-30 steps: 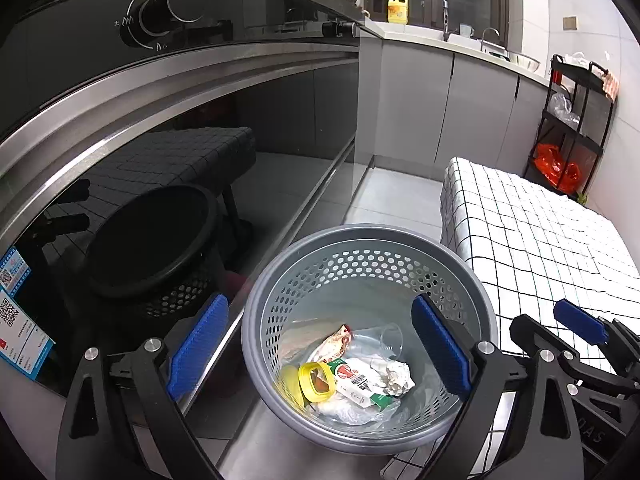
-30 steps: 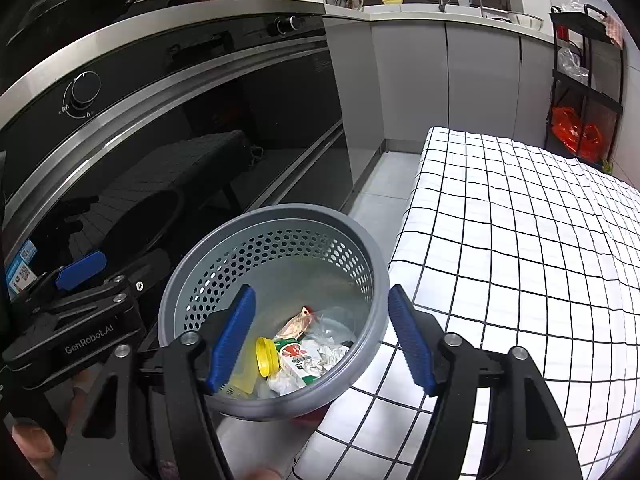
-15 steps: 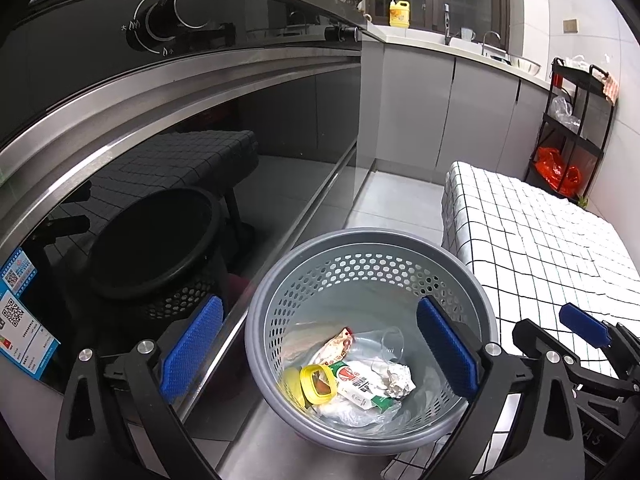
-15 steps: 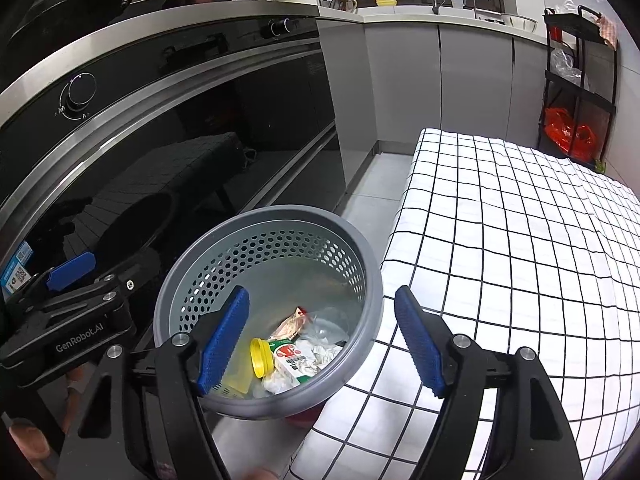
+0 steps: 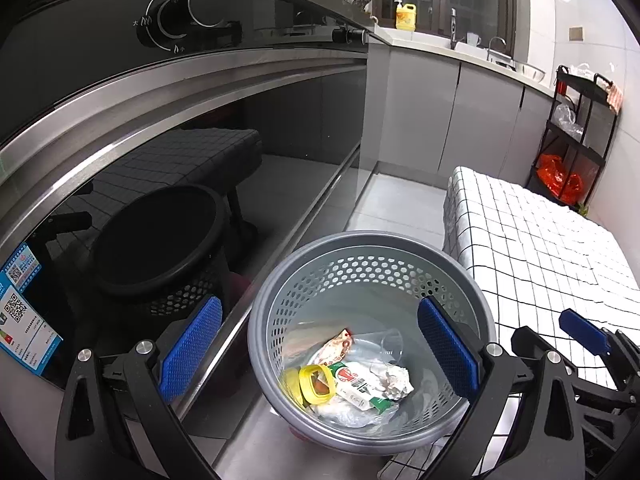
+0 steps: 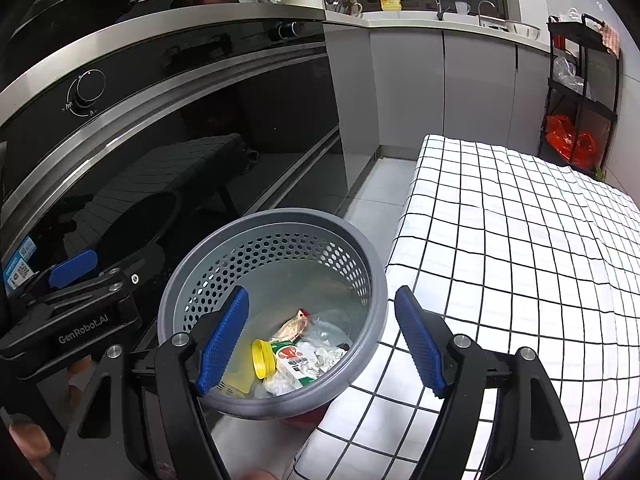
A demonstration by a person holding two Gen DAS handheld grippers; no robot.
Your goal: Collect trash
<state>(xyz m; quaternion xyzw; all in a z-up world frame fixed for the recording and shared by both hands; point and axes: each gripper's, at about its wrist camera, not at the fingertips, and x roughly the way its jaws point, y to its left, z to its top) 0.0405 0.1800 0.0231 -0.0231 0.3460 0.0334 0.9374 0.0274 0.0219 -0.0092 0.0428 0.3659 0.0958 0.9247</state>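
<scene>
A grey perforated bin [image 5: 362, 237] stands on the floor between the oven front and the checked table. Inside lie a yellow lid [image 5: 316, 383], a small red-and-green carton [image 5: 356, 386], crumpled paper [image 5: 395, 380], a clear plastic cup [image 5: 386, 343] and a wrapper [image 5: 336, 346]. My left gripper [image 5: 319, 320] hangs open above the bin's mouth, nothing between its blue pads. The right gripper [image 6: 321, 300] is open too, over the same bin [image 6: 276, 218], and holds nothing. Each gripper shows at the edge of the other's view.
A black glass oven front [image 5: 160, 168] with a knob [image 5: 206, 4] runs along the left. The table with a black-and-white checked cloth [image 6: 520, 240] fills the right. A black shelf rack with a red bag [image 5: 560, 178] stands at the back, and grey cabinets [image 5: 480, 120] are behind.
The right gripper's jaws have spread a little wider. Both grippers stay over the bin, and the trash in it has not moved.
</scene>
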